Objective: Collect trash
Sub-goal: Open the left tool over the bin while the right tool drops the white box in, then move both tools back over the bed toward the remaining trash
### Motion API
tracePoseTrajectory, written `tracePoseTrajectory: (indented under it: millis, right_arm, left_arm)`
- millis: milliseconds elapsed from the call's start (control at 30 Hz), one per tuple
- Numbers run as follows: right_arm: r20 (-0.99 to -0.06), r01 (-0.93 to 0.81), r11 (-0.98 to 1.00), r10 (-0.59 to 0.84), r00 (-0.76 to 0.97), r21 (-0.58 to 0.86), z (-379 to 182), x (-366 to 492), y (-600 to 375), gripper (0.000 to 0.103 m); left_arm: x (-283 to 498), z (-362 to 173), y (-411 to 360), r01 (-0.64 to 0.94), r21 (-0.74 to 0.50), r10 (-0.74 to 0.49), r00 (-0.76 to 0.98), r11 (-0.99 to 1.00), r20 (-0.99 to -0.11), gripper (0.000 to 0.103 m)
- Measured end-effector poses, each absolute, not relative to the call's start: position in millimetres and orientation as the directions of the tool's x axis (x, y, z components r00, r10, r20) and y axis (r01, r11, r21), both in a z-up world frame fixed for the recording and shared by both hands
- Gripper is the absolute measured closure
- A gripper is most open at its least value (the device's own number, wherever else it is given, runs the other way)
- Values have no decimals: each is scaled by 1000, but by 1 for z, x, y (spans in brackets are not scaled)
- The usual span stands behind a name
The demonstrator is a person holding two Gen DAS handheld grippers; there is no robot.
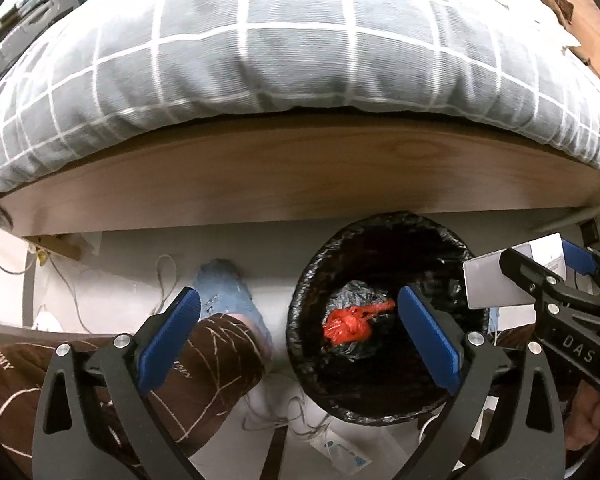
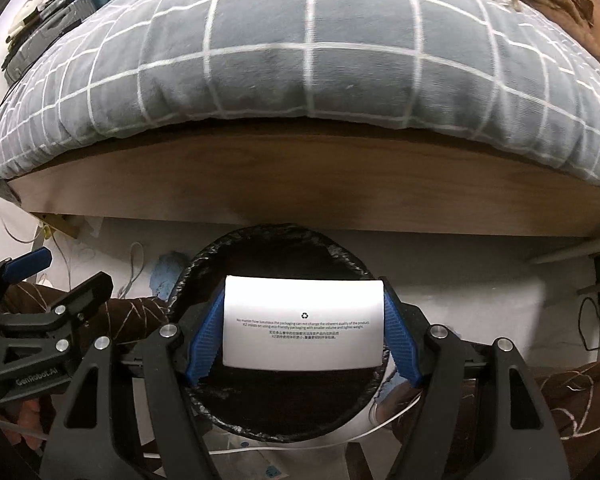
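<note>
A bed (image 2: 300, 188) with a wooden side board and a grey quilt (image 1: 284, 56) checked in white fills the far side of both views. On the pale floor below it stands a round bin (image 1: 308, 280) lined with a black bag, close to the board. A person's leg in brown patterned trousers (image 1: 204, 364) and a blue sock (image 1: 228, 296) lies just left of the bin, and thin white cables (image 1: 164, 280) trail across the floor nearby.

The left tongs (image 1: 300, 320) gape fully wide with nothing between the 2 blue pads; one pad hangs over the bin's mouth. Inside, on the liner, lies a crumpled red-orange plastic scrap (image 1: 352, 320).

The right tongs (image 2: 304, 328) grip a white box (image 2: 303, 322) by its 2 short sides, directly above the bin's opening. Its face carries a recycling mark and small printed lines.
</note>
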State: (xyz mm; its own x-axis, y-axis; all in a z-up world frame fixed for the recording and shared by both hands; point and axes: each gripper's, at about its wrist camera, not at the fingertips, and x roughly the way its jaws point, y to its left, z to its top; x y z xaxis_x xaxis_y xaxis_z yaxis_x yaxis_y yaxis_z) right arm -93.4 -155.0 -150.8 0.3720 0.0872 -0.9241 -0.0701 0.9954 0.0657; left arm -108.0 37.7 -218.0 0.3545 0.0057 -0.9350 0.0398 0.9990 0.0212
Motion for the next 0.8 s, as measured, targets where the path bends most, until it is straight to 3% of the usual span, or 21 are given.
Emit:
tracePoseTrajectory:
  millis: [200, 367, 533, 800]
  right_arm:
    - [-920, -84, 995, 85, 383, 57, -154, -92, -150, 33]
    - [-910, -88, 995, 77, 407, 45, -150, -91, -151, 19]
    - [-901, -78, 997, 43, 432, 10, -144, -92, -156, 11]
    - [-883, -52, 999, 20, 469, -5, -117, -94, -176, 8]
  left_arm:
    - [-107, -217, 43, 18, 18, 11, 357, 1000, -934, 6]
    - [-107, -218, 43, 16, 18, 11, 355, 1000, -935, 6]
    - [-106, -213, 41, 4, 8, 6, 366, 1000, -931, 6]
    - [-106, -185, 30, 9, 0, -3, 420, 1000, -907, 6]
